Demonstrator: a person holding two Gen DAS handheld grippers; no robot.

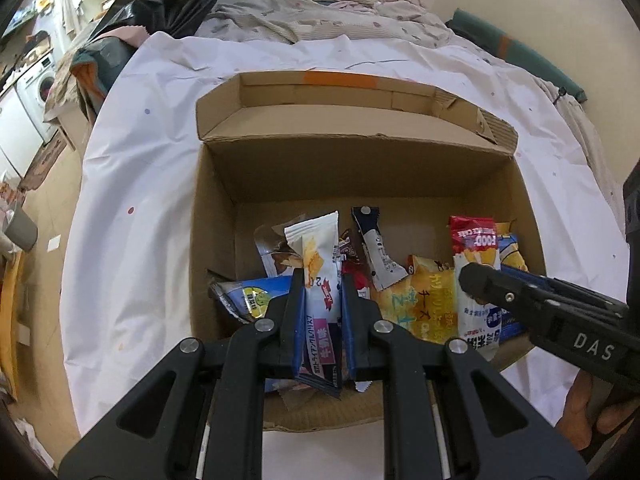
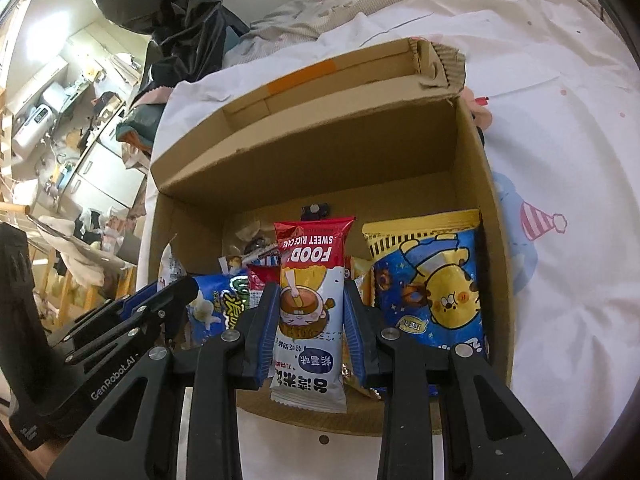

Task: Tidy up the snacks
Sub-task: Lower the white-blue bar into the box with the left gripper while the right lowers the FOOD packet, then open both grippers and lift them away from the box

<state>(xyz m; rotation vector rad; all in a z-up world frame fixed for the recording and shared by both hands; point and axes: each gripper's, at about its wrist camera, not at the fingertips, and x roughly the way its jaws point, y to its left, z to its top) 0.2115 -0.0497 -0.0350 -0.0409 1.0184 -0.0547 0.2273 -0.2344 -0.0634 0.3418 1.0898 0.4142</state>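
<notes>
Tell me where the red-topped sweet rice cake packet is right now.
The sweet rice cake packet is clamped between the right gripper fingers, over the near right part of the cardboard box, just left of the blue bear snack bag.

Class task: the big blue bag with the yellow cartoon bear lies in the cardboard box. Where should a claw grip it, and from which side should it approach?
Grip the blue bear bag by its yellow crimped top seam, coming from above. It lies flat against the cardboard box right wall, so only that thin far edge probably offers a pinchable part.
</notes>
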